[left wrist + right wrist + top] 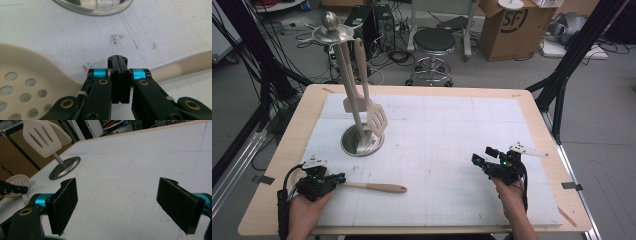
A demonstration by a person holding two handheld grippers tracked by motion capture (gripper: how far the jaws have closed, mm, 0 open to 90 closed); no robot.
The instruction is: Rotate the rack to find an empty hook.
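Observation:
A cream perforated spoon lies on the white mat near the front left, its handle pointing right. My left gripper sits over the spoon's neck. In the left gripper view its jaws are pressed together with no gap, and the spoon runs crosswise beneath them, holed head at left and handle at right. Whether the jaws pinch it I cannot tell. My right gripper rests at the front right, and its jaws stand wide open with only bare mat between them.
A utensil stand with a round steel base rises at the mat's left back. A slotted spatula and another cream utensil hang from it. The base's rim lies just ahead of the left gripper. A stool and boxes stand beyond the table.

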